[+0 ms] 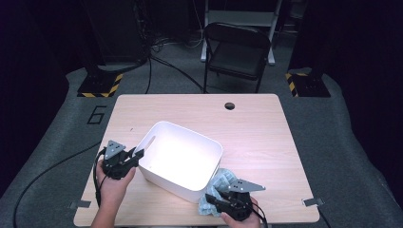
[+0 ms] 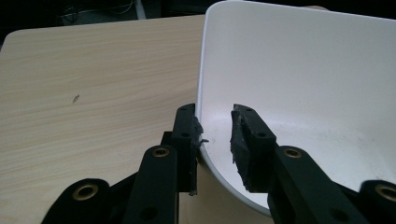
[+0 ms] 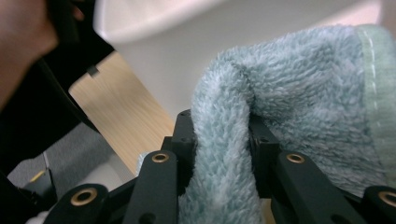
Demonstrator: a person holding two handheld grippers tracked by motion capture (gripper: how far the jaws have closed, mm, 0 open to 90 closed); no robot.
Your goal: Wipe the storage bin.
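A pale wooden table (image 1: 266, 142) stands on grey floor, with a black folding chair (image 1: 237, 50) behind its far edge and a small round cable hole (image 1: 230, 105) near that edge. On the table's near half sits a white plastic bin (image 1: 183, 159) with rounded corners and a slot handle in its left wall; it lies turned at an angle to the table's edges and its inside is bare. The bin stands between the two hands and directly in front of the right one, its near wall rising close ahead of the cloth in the right gripper view. The left gripper (image 1: 127, 159) is at the bin's left corner: in the left gripper view its jaws straddle the rim, one outside touching the wall, the other inside and clear of it, so the jaws are apart and nothing is pinched. The right gripper (image 1: 219, 199) is near the table's front edge, just beside the bin's near right corner, its jaws clamped on a fold of the light blue-green towel (image 3: 289, 93). The towel is thick and fluffy, with a smoother stitched hem along one edge; it bunches up over the jaws, and in the high view it rests crumpled on the table against the bin's wall.
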